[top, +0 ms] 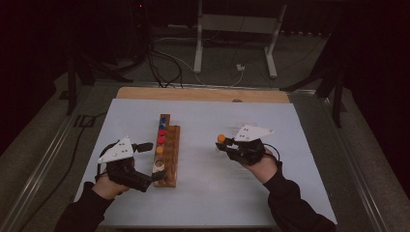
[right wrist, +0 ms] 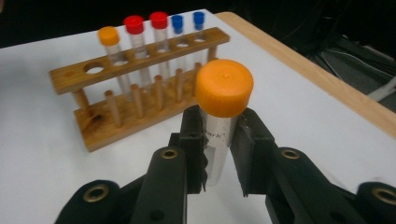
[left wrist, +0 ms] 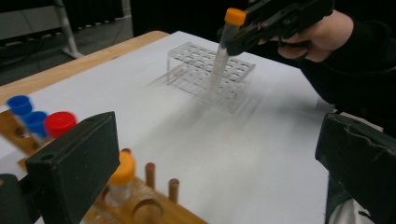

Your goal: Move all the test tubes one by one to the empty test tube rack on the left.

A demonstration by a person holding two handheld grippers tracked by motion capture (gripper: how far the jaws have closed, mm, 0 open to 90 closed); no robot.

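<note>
Faintly, beyond the held orange-capped tube [left wrist: 223,51], a clear plastic rack [left wrist: 210,74].

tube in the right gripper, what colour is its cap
Orange cap, clearest in the right gripper view.

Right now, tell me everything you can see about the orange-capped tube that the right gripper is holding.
The orange-capped tube is a clear, plastic-looking test tube with a round orange screw cap and some small dark print on its wall. It stands roughly upright, cap up, clamped just below the cap between the black jaws of the right gripper, which is shut on it. It is lifted off the white table cover, away from the wooden rack, and in the left gripper view it hangs near a clear plastic rack.
</note>
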